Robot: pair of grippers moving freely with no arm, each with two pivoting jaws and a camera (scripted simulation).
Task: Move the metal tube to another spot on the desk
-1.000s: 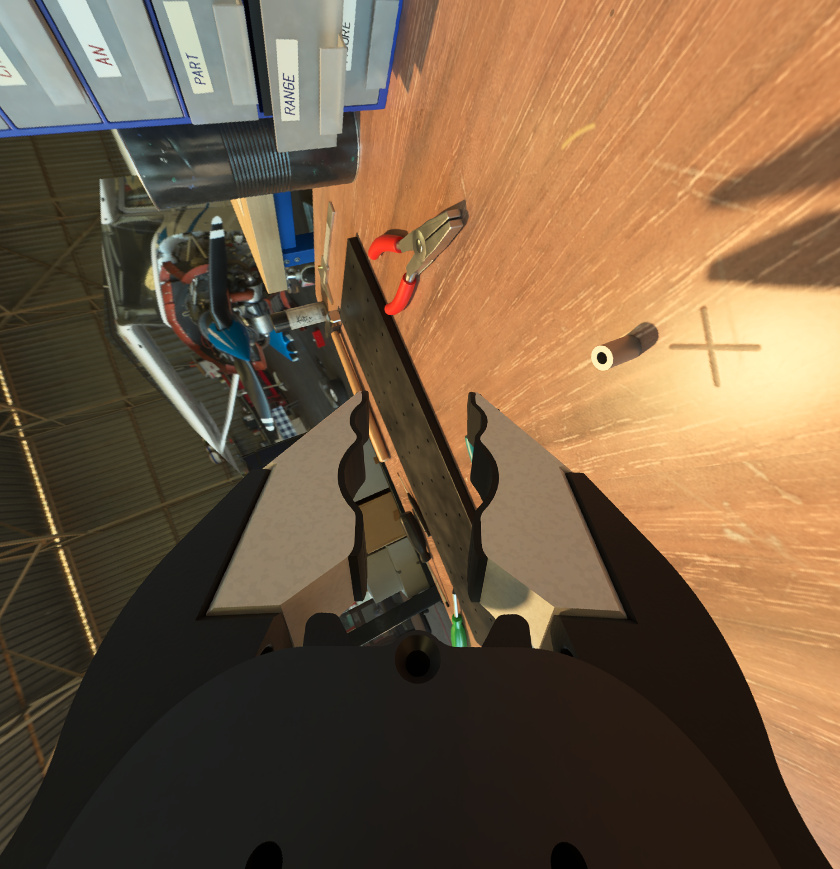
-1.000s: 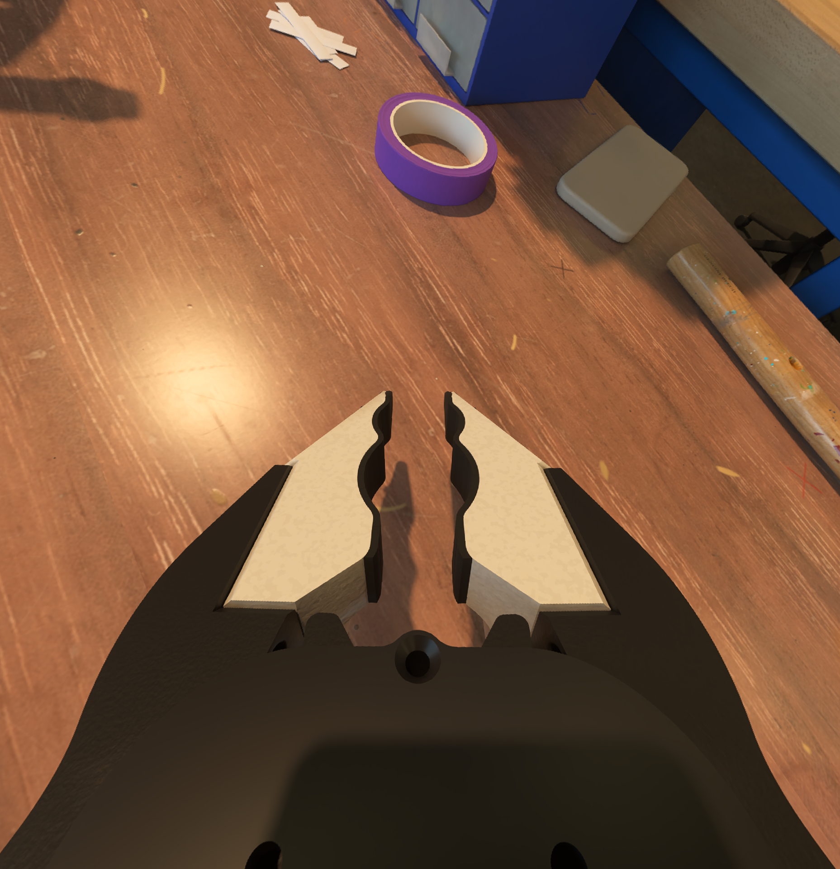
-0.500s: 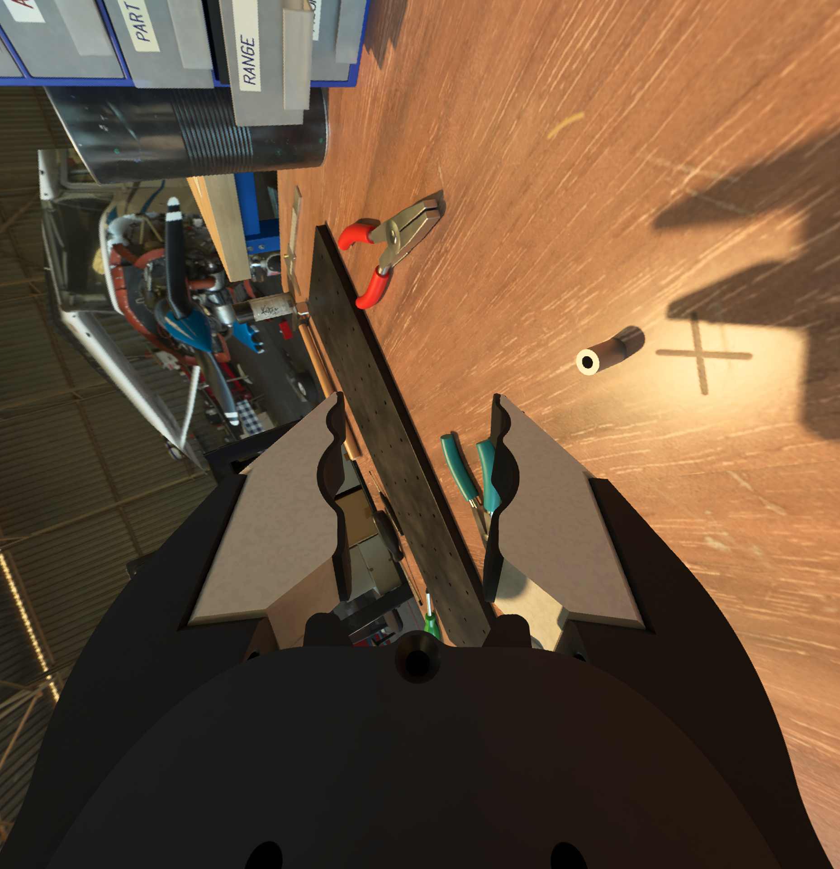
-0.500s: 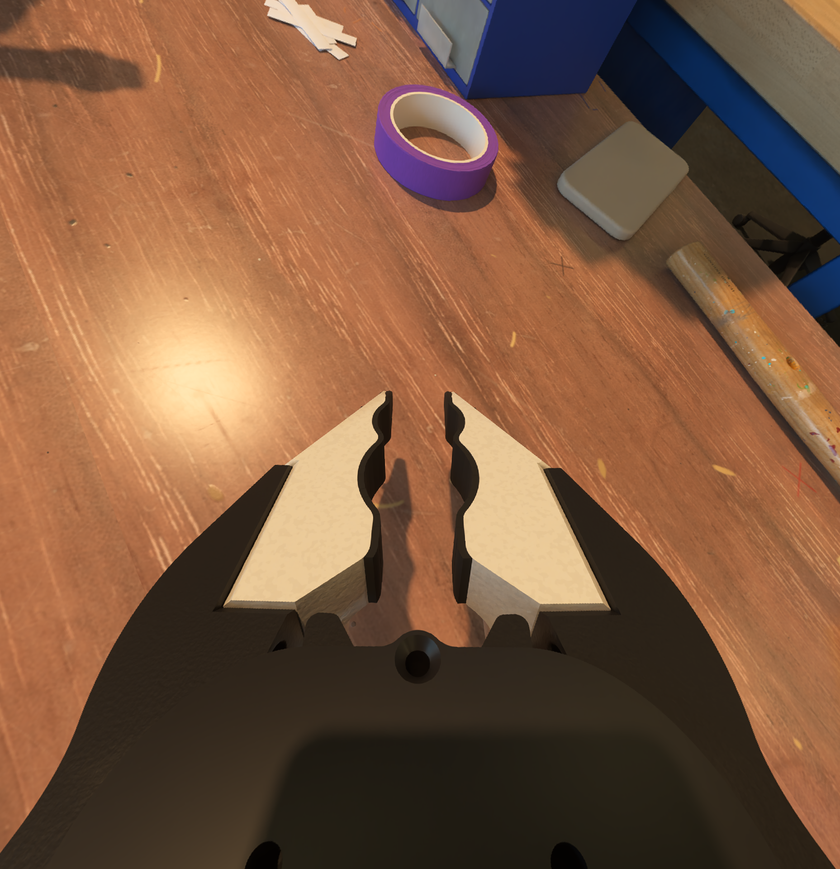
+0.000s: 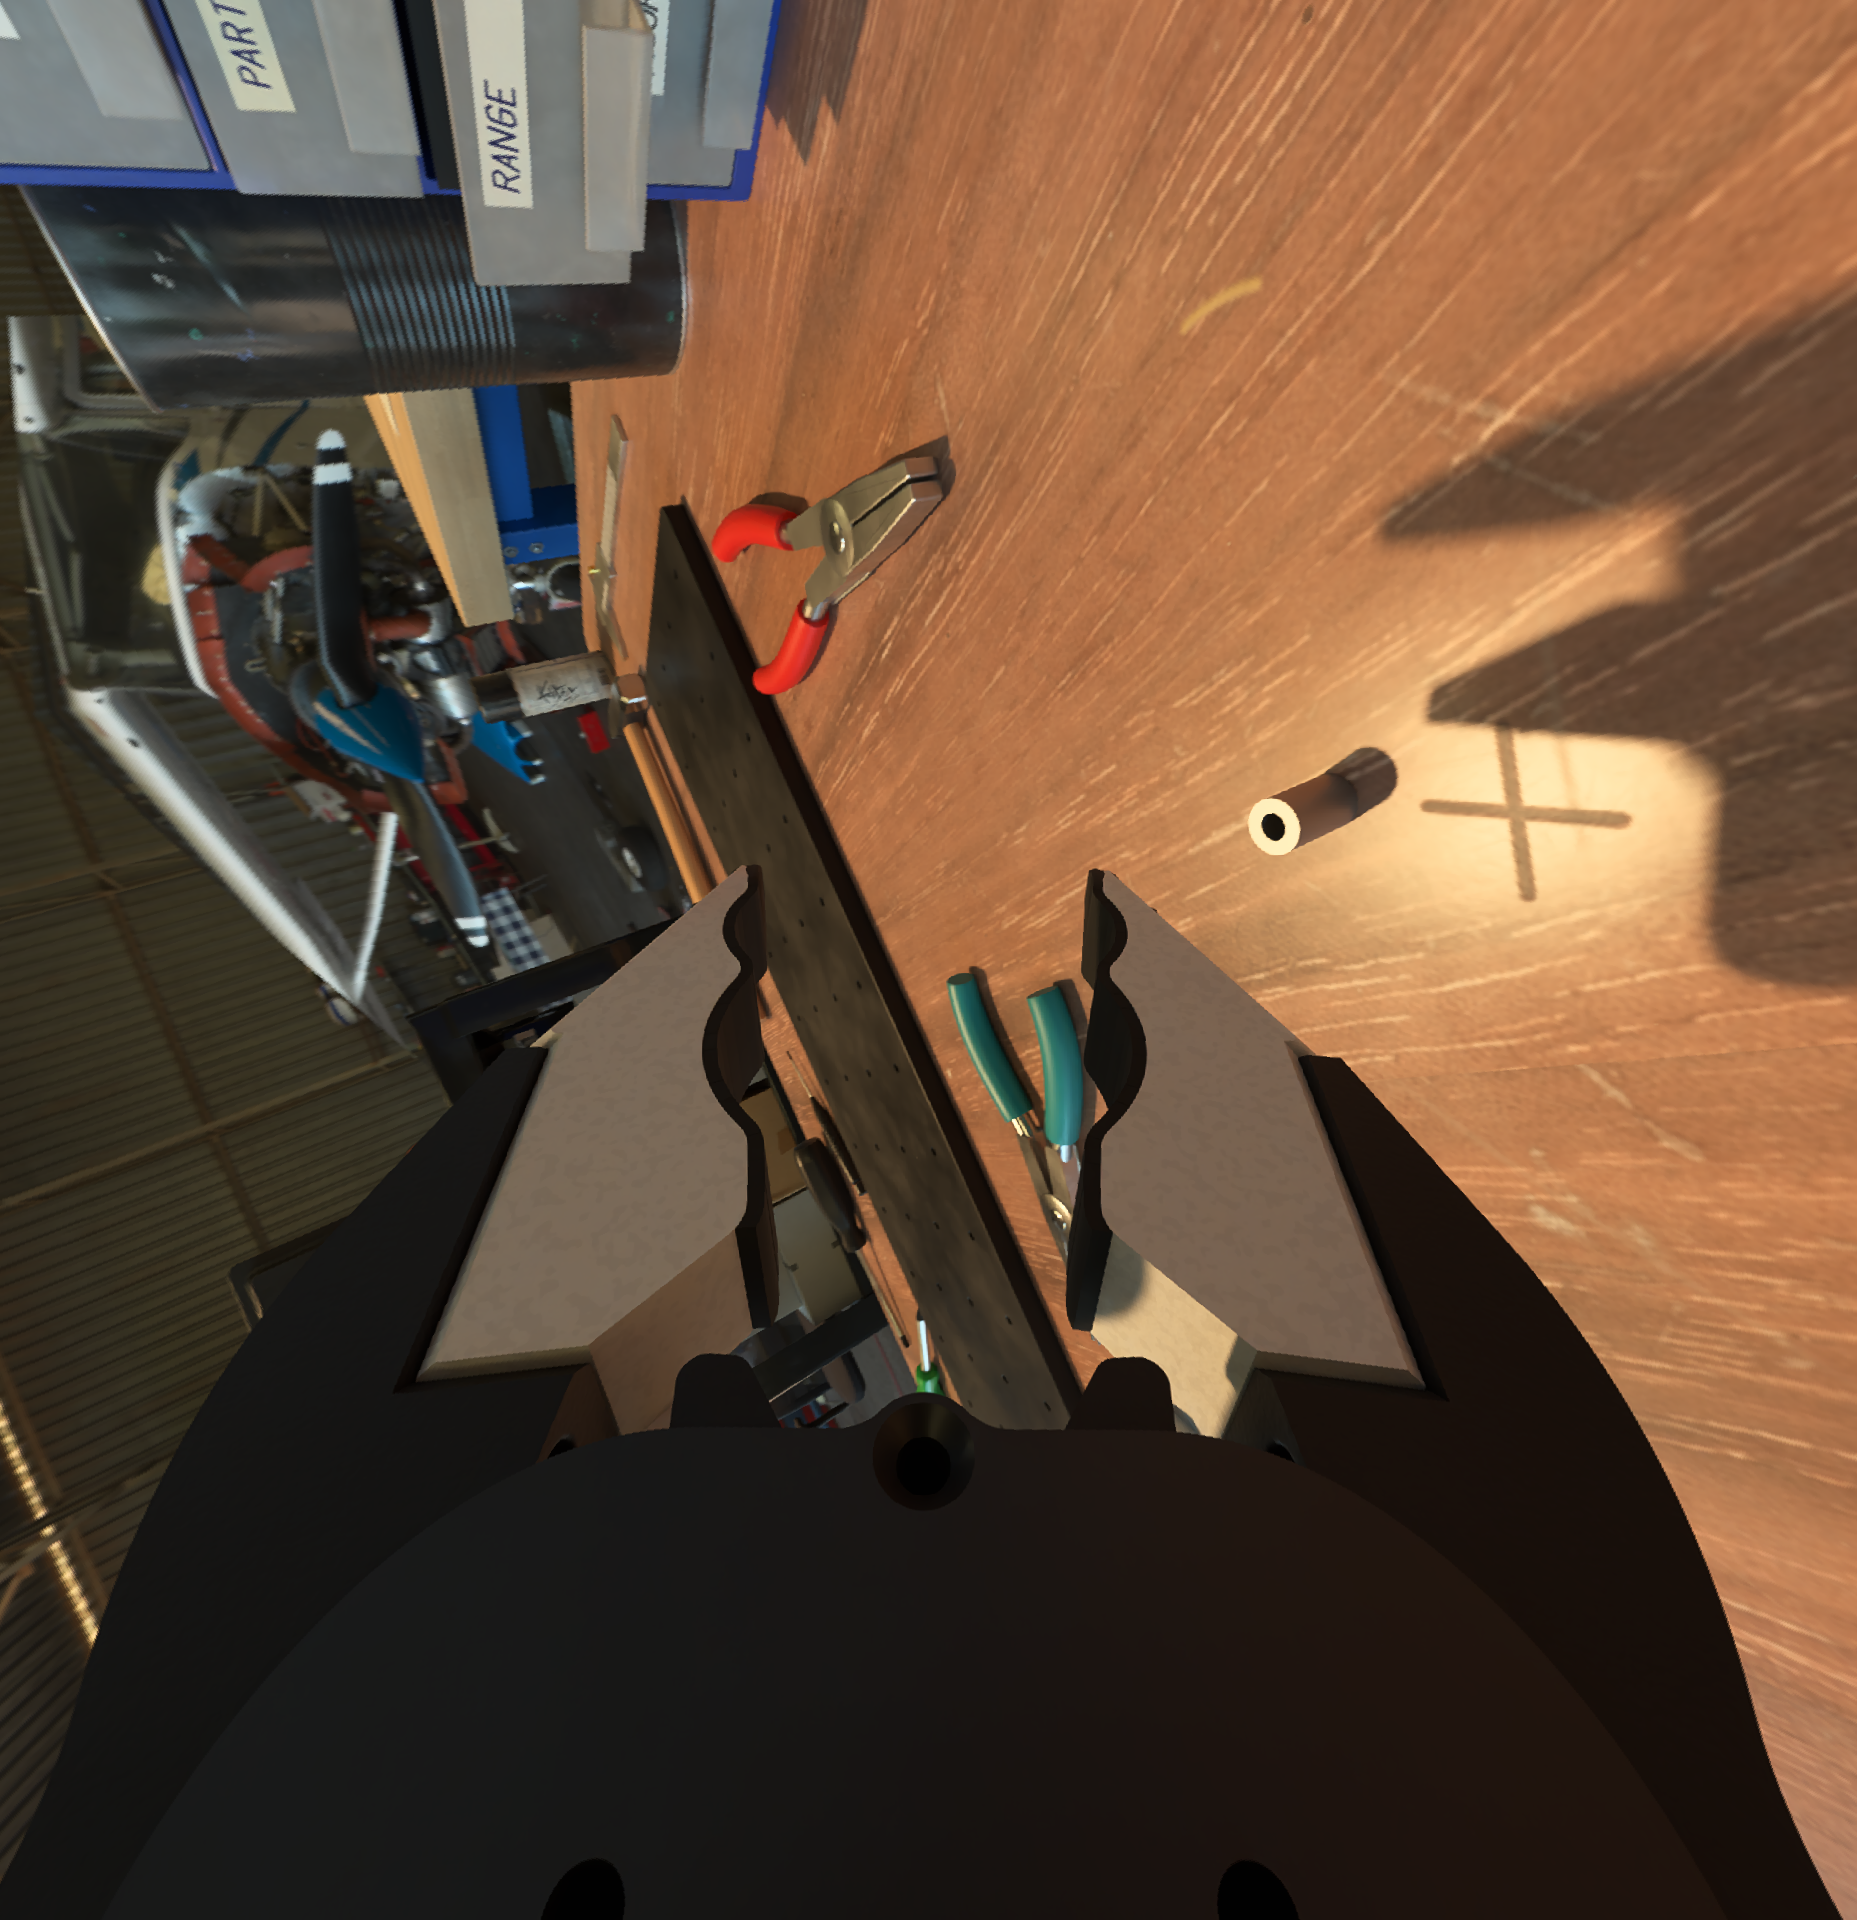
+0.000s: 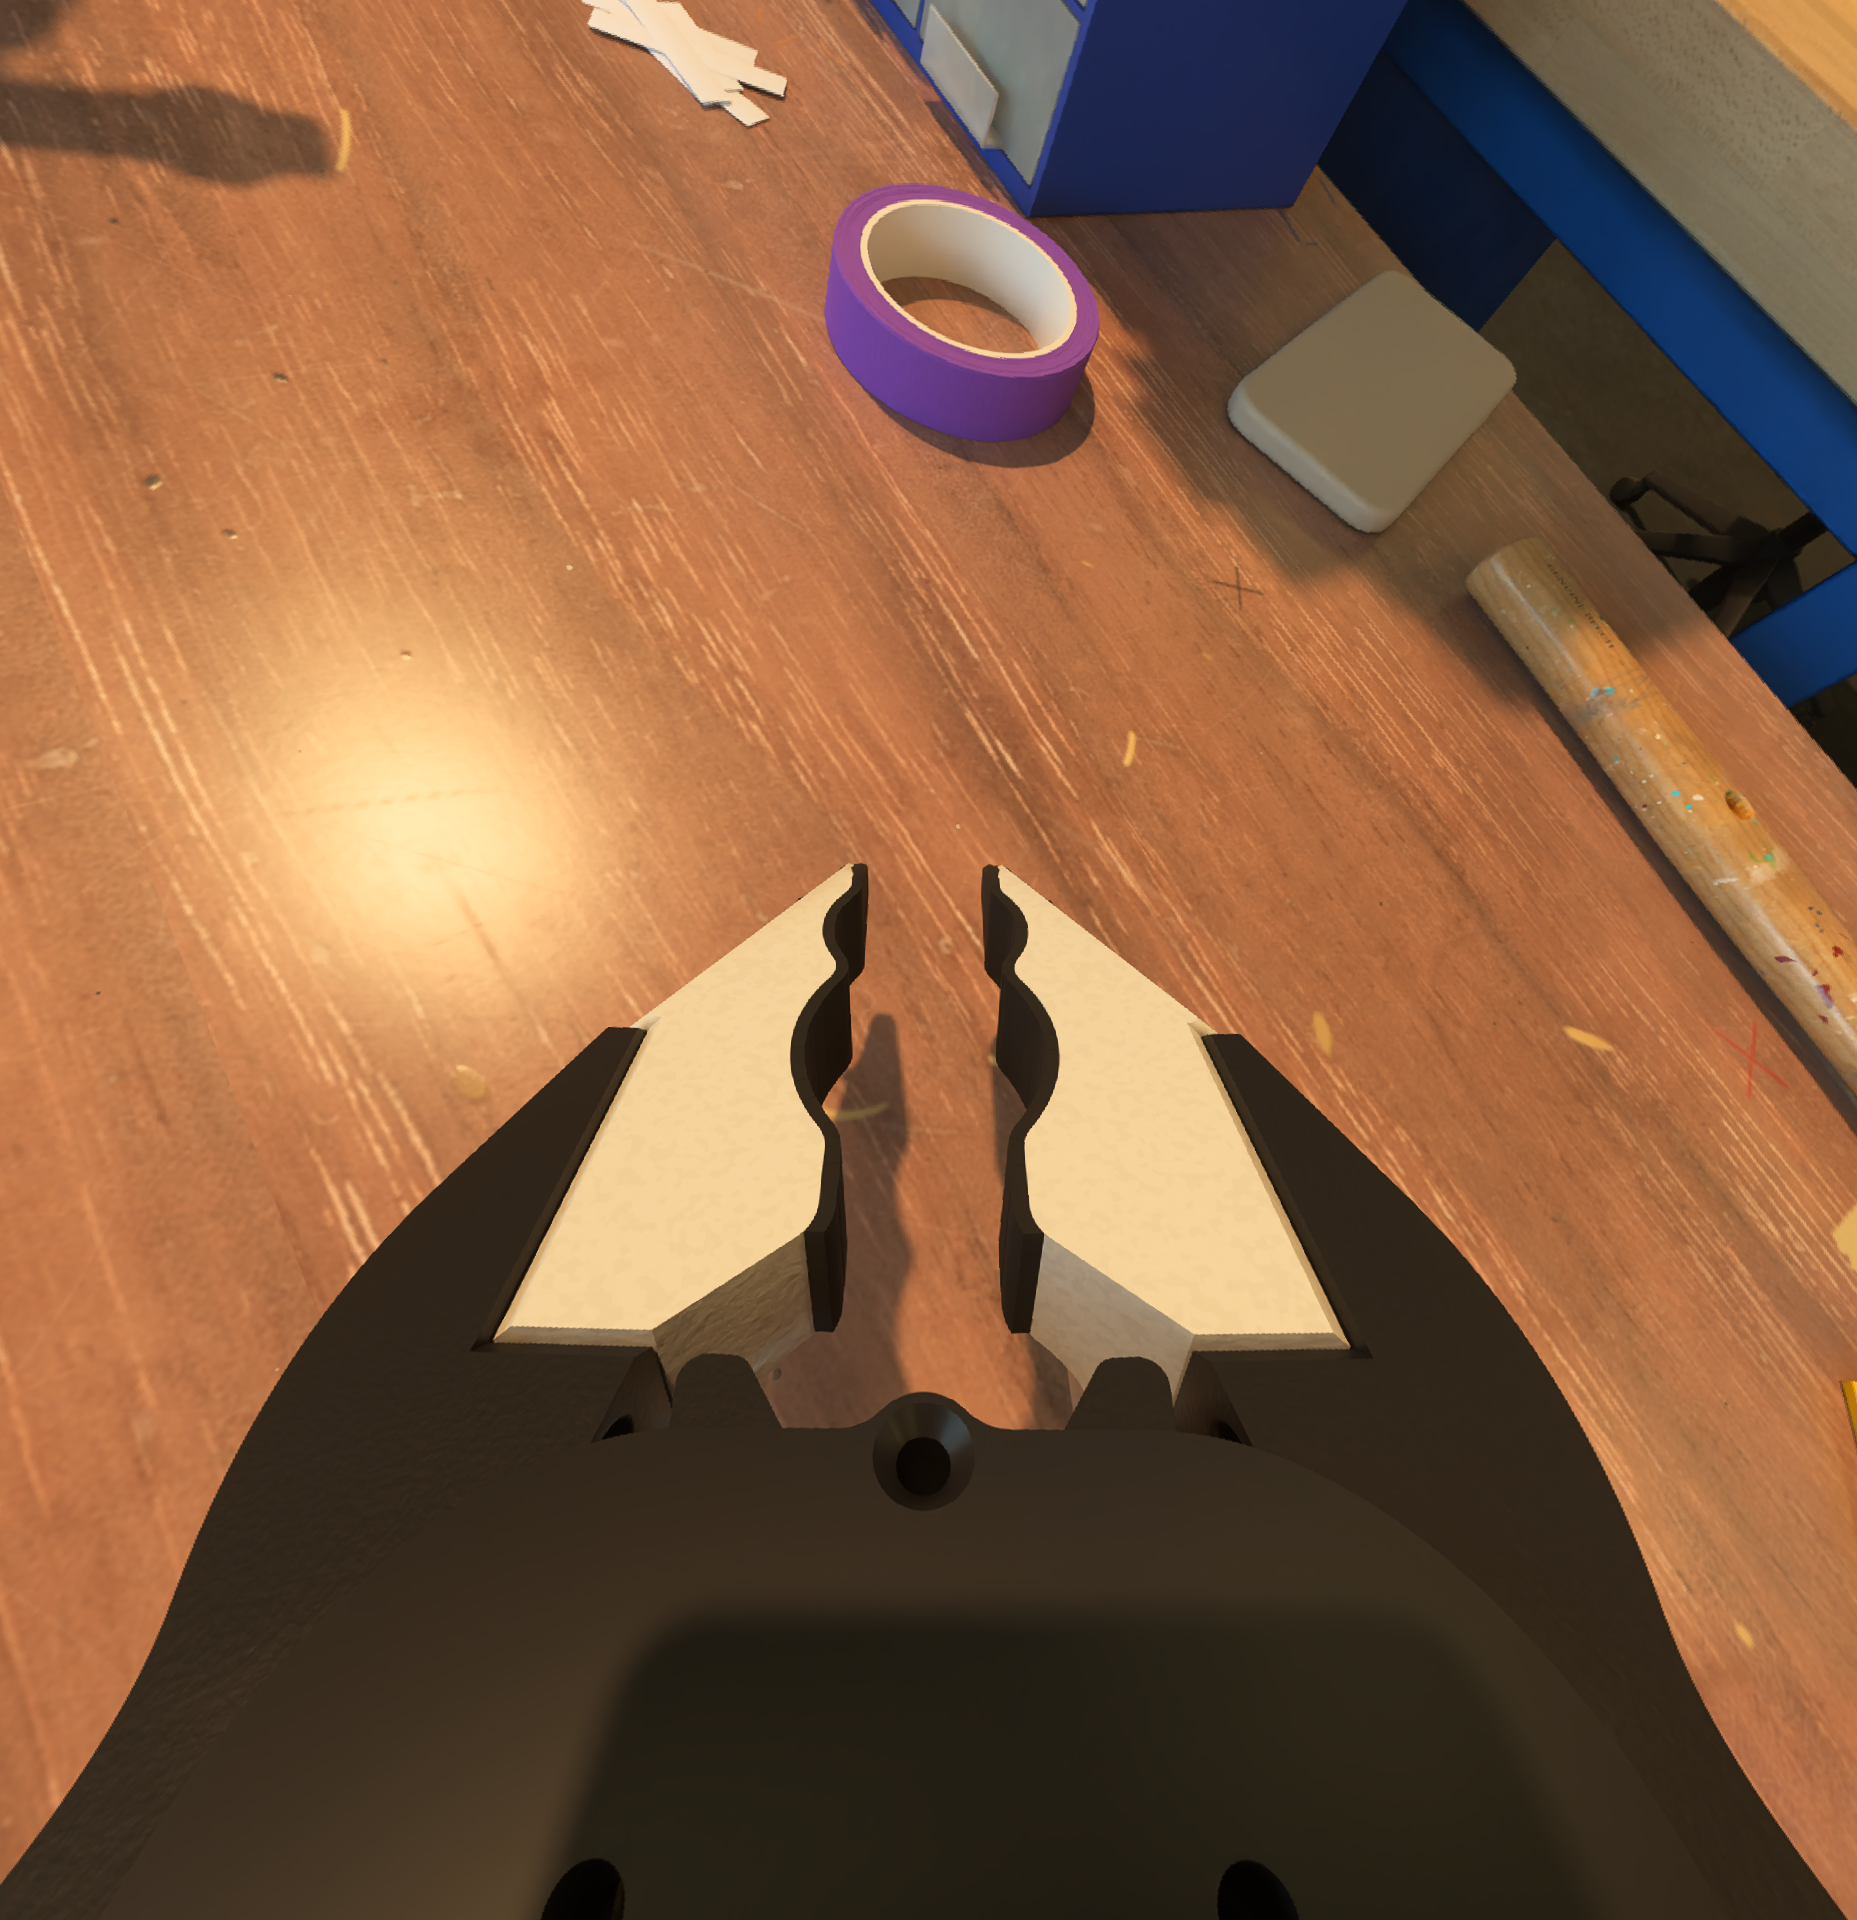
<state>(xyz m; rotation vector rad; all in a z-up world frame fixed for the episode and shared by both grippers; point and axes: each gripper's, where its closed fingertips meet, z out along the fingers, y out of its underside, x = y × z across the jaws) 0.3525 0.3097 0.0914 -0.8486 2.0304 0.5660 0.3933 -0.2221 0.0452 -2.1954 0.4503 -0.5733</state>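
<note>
The metal tube (image 5: 1319, 802) is a short dark cylinder with a pale hollow end. It lies on the wooden desk (image 5: 1319, 312) in the left wrist view, next to a cross mark (image 5: 1521, 821). My left gripper (image 5: 924, 883) is open and empty, tilted sideways, with the tube ahead and to the right of its fingertips. My right gripper (image 6: 924, 873) is open a little and empty, above bare desk (image 6: 384, 623). The tube does not show in the right wrist view.
Red-handled pliers (image 5: 830, 551), teal-handled pliers (image 5: 1017, 1060) and a dark perforated bar (image 5: 799, 894) lie by the desk's edge. Blue drawers (image 5: 384, 94) and a dark can (image 5: 384, 301) stand beyond. Purple tape (image 6: 960, 312), a grey pad (image 6: 1371, 400), a wooden handle (image 6: 1672, 790) and paper strips (image 6: 695, 52).
My left gripper's jaws have opened wider and it has shifted, so the teal pliers came into view. A gripper's shadow has spread toward the tube. The right gripper barely moved.
</note>
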